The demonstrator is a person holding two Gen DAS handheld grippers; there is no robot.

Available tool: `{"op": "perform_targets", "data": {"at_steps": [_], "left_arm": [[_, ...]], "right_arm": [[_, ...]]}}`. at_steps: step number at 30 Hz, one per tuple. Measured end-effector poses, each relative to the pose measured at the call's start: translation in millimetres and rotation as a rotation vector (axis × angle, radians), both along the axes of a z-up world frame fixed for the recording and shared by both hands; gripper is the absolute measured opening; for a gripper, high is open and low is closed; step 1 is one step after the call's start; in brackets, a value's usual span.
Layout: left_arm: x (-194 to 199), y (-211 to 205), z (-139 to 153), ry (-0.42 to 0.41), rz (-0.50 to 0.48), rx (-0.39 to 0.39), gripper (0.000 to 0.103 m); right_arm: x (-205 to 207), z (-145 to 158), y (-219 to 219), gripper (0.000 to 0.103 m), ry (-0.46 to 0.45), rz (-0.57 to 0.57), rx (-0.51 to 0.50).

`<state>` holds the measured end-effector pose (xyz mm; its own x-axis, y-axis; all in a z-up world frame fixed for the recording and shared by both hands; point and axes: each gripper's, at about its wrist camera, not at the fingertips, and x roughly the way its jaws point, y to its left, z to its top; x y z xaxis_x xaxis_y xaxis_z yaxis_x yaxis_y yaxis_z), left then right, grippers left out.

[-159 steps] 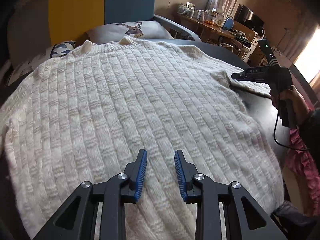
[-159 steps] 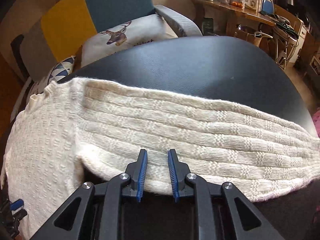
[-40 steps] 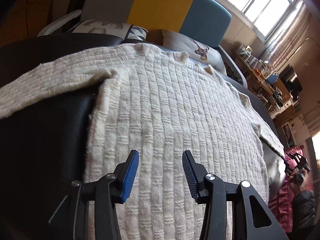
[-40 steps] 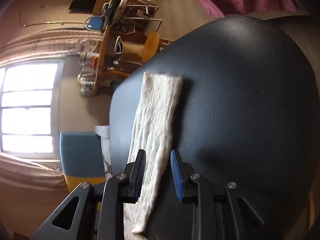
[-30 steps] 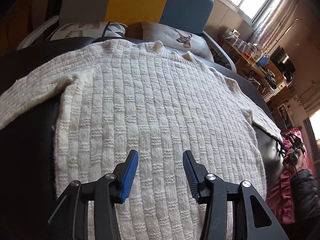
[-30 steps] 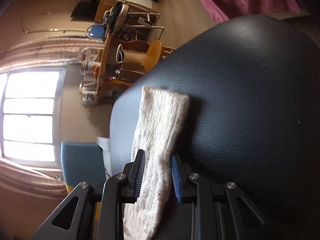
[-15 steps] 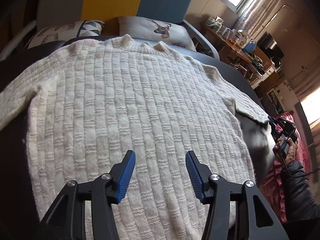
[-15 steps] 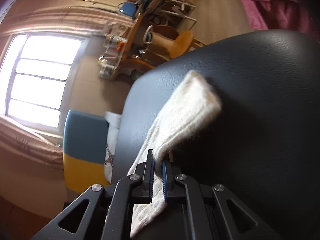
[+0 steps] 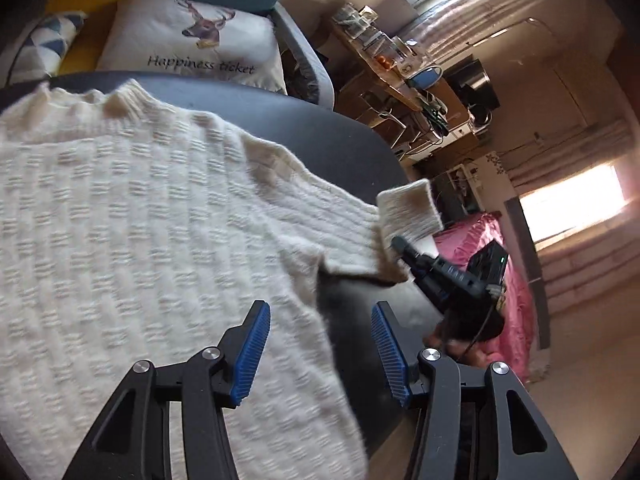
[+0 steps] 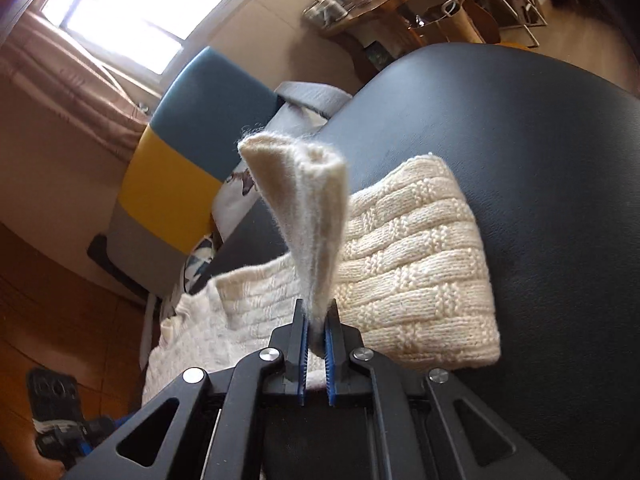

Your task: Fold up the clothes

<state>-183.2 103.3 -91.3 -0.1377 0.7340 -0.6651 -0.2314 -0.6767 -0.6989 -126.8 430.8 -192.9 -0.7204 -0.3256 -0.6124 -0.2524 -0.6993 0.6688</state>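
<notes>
A cream knitted sweater (image 9: 120, 208) lies spread on a black leather table (image 9: 332, 136). My left gripper (image 9: 320, 340) hovers open over the sweater's right side edge, nothing between its blue pads. My right gripper (image 10: 315, 336) is shut on the cuff of the sweater's sleeve (image 10: 308, 208), which stands up above the jaws. The rest of that sleeve (image 10: 416, 260) lies doubled on the table behind. In the left wrist view the right gripper (image 9: 400, 245) holds the lifted cuff (image 9: 408, 208) at the table's right edge.
A sofa in yellow, blue and grey (image 10: 192, 140) with a deer cushion (image 9: 192, 44) stands behind the table. A cluttered wooden shelf (image 9: 384, 68) and pink cloth (image 9: 480, 248) lie to the right. The other gripper's handle (image 10: 56, 420) shows at the lower left.
My right gripper closed on the sleeve cuff, lifted it and rolled, pulling it toward the sweater's body. My left gripper swung right, from over the sweater's middle to its right edge.
</notes>
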Motion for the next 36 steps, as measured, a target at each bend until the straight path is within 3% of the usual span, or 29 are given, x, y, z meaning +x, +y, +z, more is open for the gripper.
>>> {"op": "perform_targets", "data": {"at_steps": [5, 12, 17, 21, 23, 24, 25, 28, 30, 33, 36], "left_arm": [[-41.7, 62.6, -14.8, -0.129, -0.029, 0.078, 0.054], [-81.3, 118.4, -32.9, -0.232, -0.061, 0.035, 0.059], [-90.5, 135.1, -44.7, -0.260, -0.104, -0.045, 0.062], [-87.6, 136.3, -54.3, -0.264, -0.149, -0.101, 0.056], [-82.7, 139.0, -57.1, -0.233, -0.184, -0.152, 0.034], [-79.5, 140.6, -58.2, -0.212, -0.192, -0.183, 0.016], [-76.3, 141.9, -59.5, -0.192, -0.195, -0.212, 0.008], [-68.5, 141.6, -53.4, -0.117, -0.181, -0.212, 0.007], [-65.2, 141.4, -42.4, -0.064, -0.164, -0.207, 0.007], [-65.7, 140.5, -14.8, 0.018, -0.146, -0.172, 0.007], [-69.1, 140.1, 20.5, 0.097, -0.134, -0.130, 0.007]], "right_arm": [[-2.1, 4.7, -34.0, 0.006, -0.027, 0.116, 0.181], [12.6, 15.9, -96.3, 0.006, -0.030, 0.320, 0.557], [22.2, 11.5, -128.2, 0.006, -0.021, 0.413, 0.734], [28.0, 5.4, -121.6, 0.006, -0.023, 0.391, 0.728], [31.1, 5.8, -118.8, 0.006, -0.018, 0.376, 0.724], [32.0, 5.6, -117.6, 0.006, -0.023, 0.370, 0.723], [33.2, 5.7, -116.1, 0.006, -0.025, 0.359, 0.727], [37.0, 9.4, -110.4, 0.009, -0.020, 0.324, 0.711], [39.3, 15.5, -104.0, 0.016, -0.008, 0.293, 0.667], [50.4, 31.2, -83.0, 0.021, 0.041, 0.211, 0.533], [69.4, 43.8, -53.3, 0.023, 0.085, 0.104, 0.328]]}}
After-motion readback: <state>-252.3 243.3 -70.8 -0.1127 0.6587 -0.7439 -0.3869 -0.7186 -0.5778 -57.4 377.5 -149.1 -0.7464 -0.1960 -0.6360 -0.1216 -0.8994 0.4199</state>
